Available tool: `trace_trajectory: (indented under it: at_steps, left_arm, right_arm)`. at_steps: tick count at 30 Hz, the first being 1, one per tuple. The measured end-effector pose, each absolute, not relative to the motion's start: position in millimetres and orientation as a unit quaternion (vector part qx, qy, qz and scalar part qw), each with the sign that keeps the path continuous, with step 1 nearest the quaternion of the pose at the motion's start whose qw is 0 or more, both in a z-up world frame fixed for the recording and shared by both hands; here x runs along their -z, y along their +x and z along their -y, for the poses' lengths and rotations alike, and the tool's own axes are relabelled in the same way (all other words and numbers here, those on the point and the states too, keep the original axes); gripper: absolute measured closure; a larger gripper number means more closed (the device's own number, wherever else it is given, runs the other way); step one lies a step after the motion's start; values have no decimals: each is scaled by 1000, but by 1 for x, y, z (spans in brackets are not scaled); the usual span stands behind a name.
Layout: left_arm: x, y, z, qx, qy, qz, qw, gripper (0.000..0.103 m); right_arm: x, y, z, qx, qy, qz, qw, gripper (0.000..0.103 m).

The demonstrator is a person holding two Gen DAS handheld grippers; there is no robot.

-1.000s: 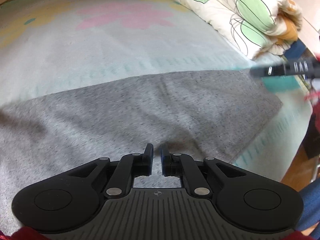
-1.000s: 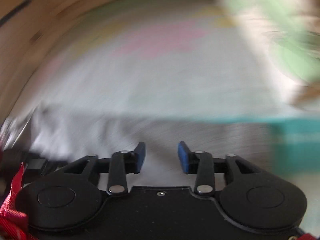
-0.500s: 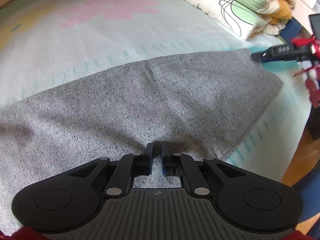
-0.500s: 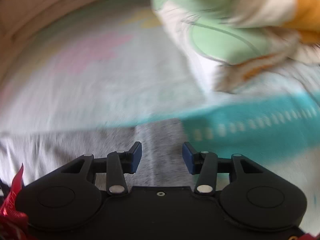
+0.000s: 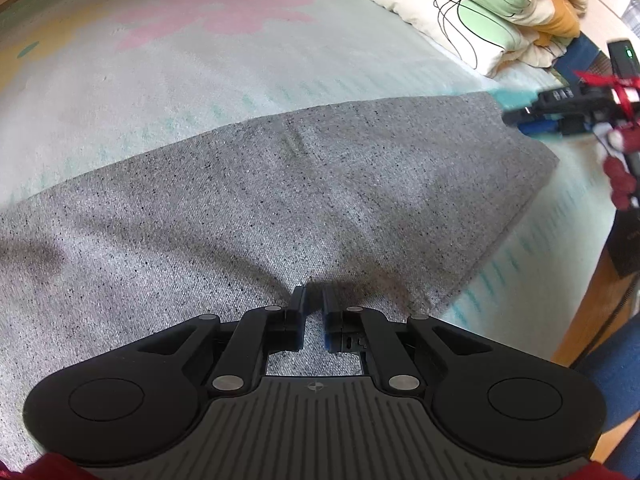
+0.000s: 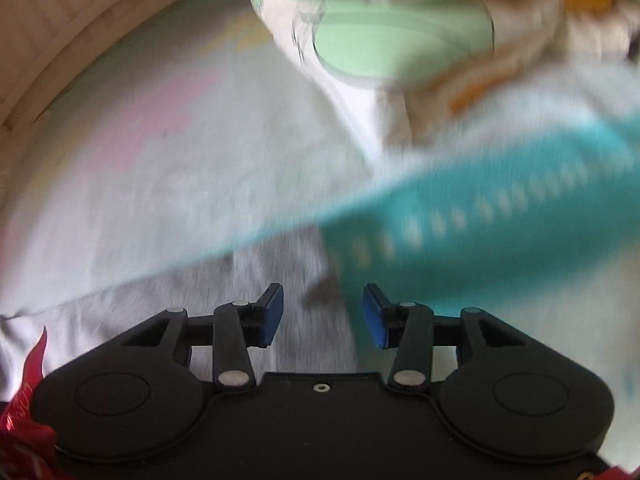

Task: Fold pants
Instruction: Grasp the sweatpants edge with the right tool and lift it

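Grey speckled pants (image 5: 280, 192) lie flat across a pastel bed sheet (image 5: 160, 52). My left gripper (image 5: 314, 300) is shut on a pinch of the pants' near edge, which puckers at the fingertips. My right gripper (image 6: 322, 302) is open over the far right corner of the pants (image 6: 280, 276), with nothing between its blue pads. It also shows at the right edge of the left wrist view (image 5: 532, 118), just beyond that corner. The right wrist view is blurred.
A folded quilt with green leaf print (image 5: 480, 8) lies at the back right; it fills the top of the right wrist view (image 6: 400, 40). A teal sheet border (image 6: 480, 236) runs past the pants' corner. The bed's wooden edge (image 5: 592, 312) is at right.
My right gripper has swung right along the pants to their far right corner, staying open. My left gripper has kept its hold and moved down closer to the fabric.
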State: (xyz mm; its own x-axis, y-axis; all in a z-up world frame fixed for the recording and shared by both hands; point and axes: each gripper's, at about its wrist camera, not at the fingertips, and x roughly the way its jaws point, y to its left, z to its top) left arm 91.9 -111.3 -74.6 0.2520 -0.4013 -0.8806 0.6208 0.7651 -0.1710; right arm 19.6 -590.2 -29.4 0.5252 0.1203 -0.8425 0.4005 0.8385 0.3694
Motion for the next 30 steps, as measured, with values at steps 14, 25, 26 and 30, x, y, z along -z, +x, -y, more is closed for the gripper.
trace_trajectory:
  at_steps: [14,25,26,30]
  left_arm:
    - [76,93,113,324,100,-520,784,95]
    - [64,128,121,270,37,-488,829,95]
    - [65,130,125,267,39,-483,833,95]
    - [72,134,139,267,30,-480,835,95]
  right_arm:
    - [58,-2,613,-4,460,-450,766,59]
    - [-24,14,564,-20,362,-423,830,83]
    - [-32,14,560,-22,363,-418,833,83]
    - [-54,21,544,-32,366,-399,840,83]
